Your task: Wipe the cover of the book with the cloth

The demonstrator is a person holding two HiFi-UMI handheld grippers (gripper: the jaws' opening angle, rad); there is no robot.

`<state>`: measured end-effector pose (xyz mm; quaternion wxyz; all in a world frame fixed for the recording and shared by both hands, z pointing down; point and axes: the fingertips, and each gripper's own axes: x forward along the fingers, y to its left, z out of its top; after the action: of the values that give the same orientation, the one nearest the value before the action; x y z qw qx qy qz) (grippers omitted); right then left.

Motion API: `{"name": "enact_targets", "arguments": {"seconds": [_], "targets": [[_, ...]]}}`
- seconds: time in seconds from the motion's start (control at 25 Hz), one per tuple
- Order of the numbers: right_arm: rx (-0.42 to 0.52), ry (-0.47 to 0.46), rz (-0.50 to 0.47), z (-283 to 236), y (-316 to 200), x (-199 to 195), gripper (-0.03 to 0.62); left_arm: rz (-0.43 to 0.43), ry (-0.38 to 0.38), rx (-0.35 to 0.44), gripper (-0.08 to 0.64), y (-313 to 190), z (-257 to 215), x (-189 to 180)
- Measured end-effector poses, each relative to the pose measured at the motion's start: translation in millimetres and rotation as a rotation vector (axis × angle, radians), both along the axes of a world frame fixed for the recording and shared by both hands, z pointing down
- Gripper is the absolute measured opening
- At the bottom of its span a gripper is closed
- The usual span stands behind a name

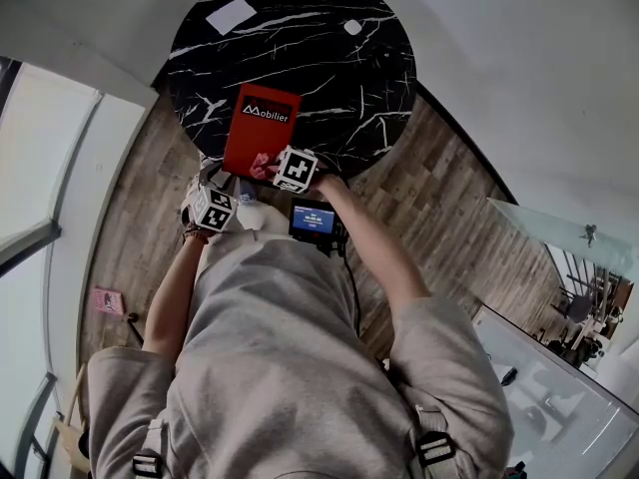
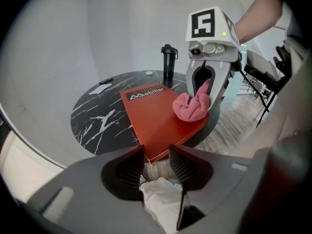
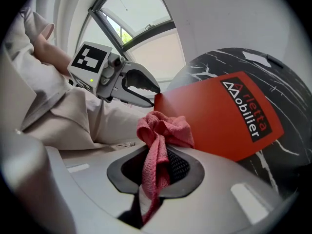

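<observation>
A red book with "Mobilier" on its cover lies at the near edge of a round black marble table, one corner past the rim. My right gripper is shut on a pink cloth, whose bunched end rests on the near part of the red book. The left gripper view shows the pink cloth under the right gripper. My left gripper is open, its tips on either side of the nearest corner of the red book.
A black bottle stands at the table's far side. A white sheet and a small white item lie on the marble. A small screen hangs at the person's waist. Wooden floor surrounds the table, with glass furniture to the right.
</observation>
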<state>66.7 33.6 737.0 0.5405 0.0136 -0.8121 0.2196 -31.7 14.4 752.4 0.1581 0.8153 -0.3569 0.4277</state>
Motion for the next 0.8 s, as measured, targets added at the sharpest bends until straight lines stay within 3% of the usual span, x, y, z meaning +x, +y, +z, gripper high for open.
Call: {"name": "enact_targets", "arguments": {"seconds": [0.4, 0.6, 0.68, 0.8], "targets": [[-0.118, -0.028, -0.020, -1.3, 15.5, -4.8, 0.074, 0.000, 0.004, 0.003, 0.156, -0.9, -1.5, -0.7], [-0.259, -0.161, -0.028, -24.3, 17.9, -10.3, 0.083, 0.010, -0.001, -0.002, 0.154, 2.3, -2.5, 1.2], [-0.242, -0.182, -0.034, -33.9, 1.9, -9.5, 0.083, 0.021, -0.003, 0.000, 0.156, 2.3, -5.3, 1.5], [-0.116, -0.185, 0.017, -42.2, -47.9, -2.8, 0.084, 0.024, -0.001, -0.001, 0.158, 3.9, -5.7, 0.5]]}}
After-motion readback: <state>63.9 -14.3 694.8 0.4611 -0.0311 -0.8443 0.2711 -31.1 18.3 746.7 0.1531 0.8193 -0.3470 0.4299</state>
